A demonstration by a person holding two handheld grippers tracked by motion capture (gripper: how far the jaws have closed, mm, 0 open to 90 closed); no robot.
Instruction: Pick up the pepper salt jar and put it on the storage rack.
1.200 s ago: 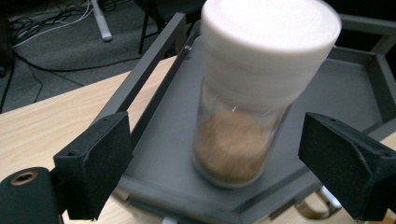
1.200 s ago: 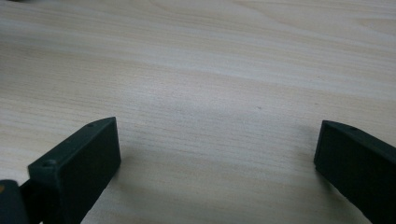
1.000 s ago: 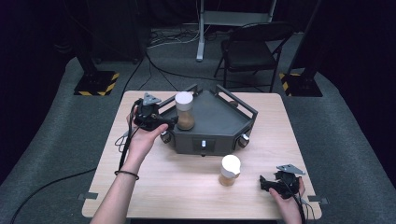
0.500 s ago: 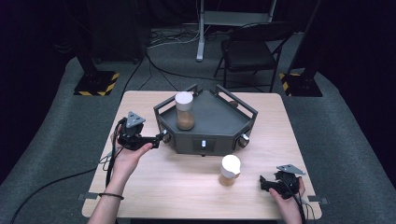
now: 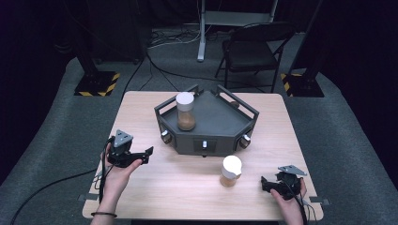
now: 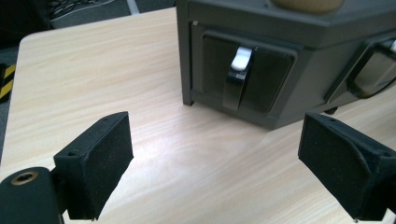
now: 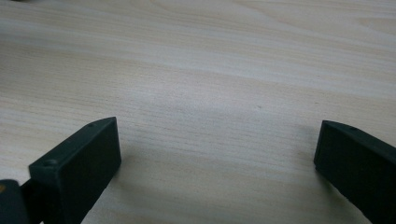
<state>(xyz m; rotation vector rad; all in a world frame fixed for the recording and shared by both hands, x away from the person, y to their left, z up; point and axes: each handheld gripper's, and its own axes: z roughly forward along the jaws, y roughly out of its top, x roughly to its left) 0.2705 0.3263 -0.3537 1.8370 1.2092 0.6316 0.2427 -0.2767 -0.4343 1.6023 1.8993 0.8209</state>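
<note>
Left gripper (image 5: pixel 143 156) wide open, empty, over table (image 5: pixel 141 108) just left of grey tray (image 5: pixel 206 140). Right gripper (image 5: pixel 268 183) wide open, empty, near front-right corner. One jar (image 5: pixel 185 111) on tray, other jar (image 5: pixel 231 171) on table between grippers.

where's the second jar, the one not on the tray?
In the high view the jar stands upright on the table, near its front edge, right of centre, in front of the grey tray and left of the right gripper.
</note>
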